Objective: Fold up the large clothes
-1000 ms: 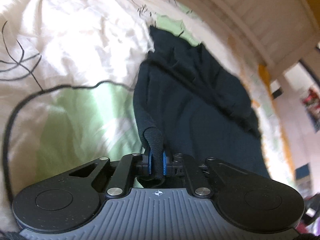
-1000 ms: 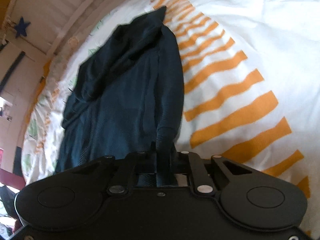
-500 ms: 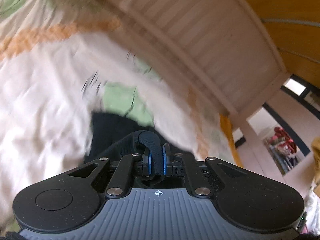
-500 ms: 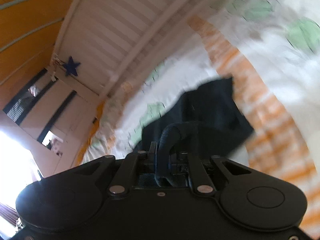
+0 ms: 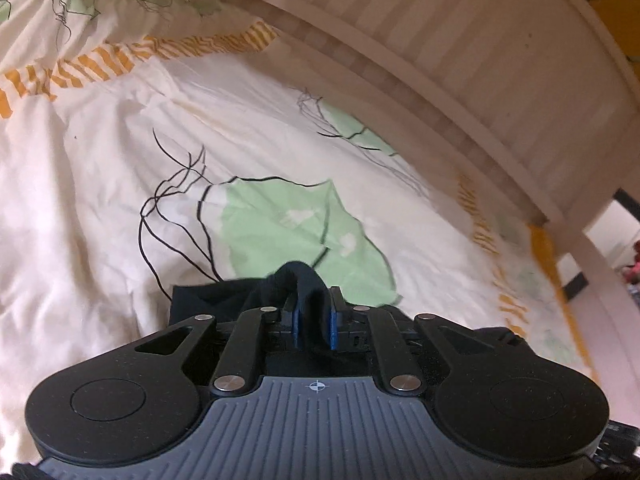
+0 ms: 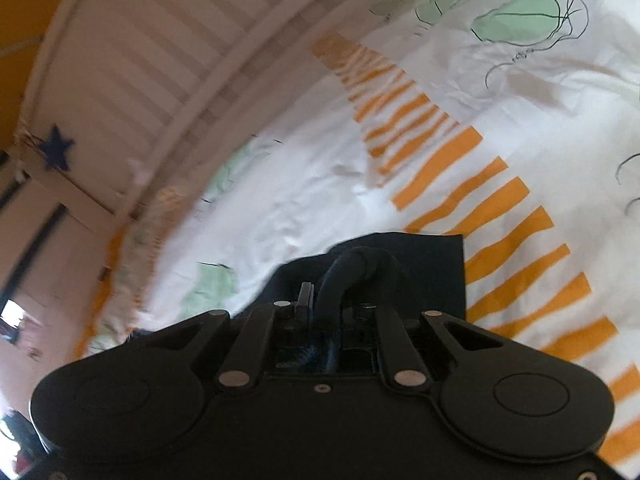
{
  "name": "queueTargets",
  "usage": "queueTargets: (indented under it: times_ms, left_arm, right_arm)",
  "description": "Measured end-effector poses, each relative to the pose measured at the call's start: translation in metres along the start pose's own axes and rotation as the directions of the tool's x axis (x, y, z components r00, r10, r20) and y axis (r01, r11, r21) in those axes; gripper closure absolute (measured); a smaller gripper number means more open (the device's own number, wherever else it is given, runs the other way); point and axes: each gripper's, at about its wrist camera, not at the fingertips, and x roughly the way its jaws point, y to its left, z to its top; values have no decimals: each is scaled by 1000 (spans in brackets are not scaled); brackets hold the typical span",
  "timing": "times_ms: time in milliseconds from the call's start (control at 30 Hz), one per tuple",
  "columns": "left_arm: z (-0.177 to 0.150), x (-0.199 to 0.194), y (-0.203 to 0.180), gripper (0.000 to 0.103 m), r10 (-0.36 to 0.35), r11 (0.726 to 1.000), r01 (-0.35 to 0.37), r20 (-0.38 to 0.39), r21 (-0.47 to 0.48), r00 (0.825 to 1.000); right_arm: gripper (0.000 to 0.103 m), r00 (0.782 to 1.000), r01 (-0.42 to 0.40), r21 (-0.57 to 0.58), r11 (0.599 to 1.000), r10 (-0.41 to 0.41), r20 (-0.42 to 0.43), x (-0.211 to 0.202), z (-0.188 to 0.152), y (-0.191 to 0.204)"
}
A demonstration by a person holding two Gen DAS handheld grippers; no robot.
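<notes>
Dark garment pinched at both ends over the bed

The left hand-held gripper (image 5: 313,322) and right hand-held gripper (image 6: 326,304) each clamp a bunched fold of the dark garment (image 6: 432,268), which lies at 6 o'clock on the patterned duvet (image 5: 120,184).

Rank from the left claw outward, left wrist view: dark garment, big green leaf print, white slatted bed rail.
1. dark garment: pinched in the left claw.
2. big green leaf print: on the duvet just ahead, slightly right.
3. white slatted bed rail: far edge of the bed, upper right.
</notes>
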Motion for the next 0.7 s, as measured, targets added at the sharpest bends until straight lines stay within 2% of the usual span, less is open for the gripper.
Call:
queueTargets:
  times_ms: [67,100,133,167,200,267,333,367,400,533,700]
  left_arm:
    - [4,3,4,81,-5,1000,5,15,-25,1000]
    - [9,1,6,72,-5,999,6,27,-38,1000]
    - [12,-2,5,58,2,999,0,48,-40,999]
    - [16,-6,4,50,8,999,-5,76,-34,997]
    - [20,-13,2,34,10,1000,-8,106,-20,994]
    - [25,-29,-5,22,4,1000,-8,152,26,988]
    - [26,-44,-15,20,0,995,-16,161,99,987]
    - [25,-49,-20,20,3,990,-25,156,138,988]
    - [22,-56,-26,20,5,983,-32,151,180,989]
    - [-2,-73,-51,18,7,948,-50,135,315,991]
    - [-49,-61,-76,16,17,881,-33,39,472,999]
  right_arm:
    - [82,1000,-3,9,1000,3,6,4,-1,-4]
    - [81,1000,-7,12,1000,7,10,3,-1,-4]
    - [80,1000,-9,8,1000,8,14,3,0,-3]
    - [79,1000,-6,-7,1000,6,16,2,-1,-1]
    - [74,1000,-1,-27,1000,1,17,1,0,1]
    - [61,999,13,-76,997,-10,40,-4,-2,10]
    - [29,996,28,-130,991,-16,90,-9,-3,20]
    - [21,992,37,-161,986,-17,123,-13,-3,25]
    - [17,987,63,-196,979,-31,159,-17,-4,31]
    - [17,975,116,-358,927,-39,217,-32,-14,62]
    - [17,983,119,-577,808,-14,183,-36,-56,99]
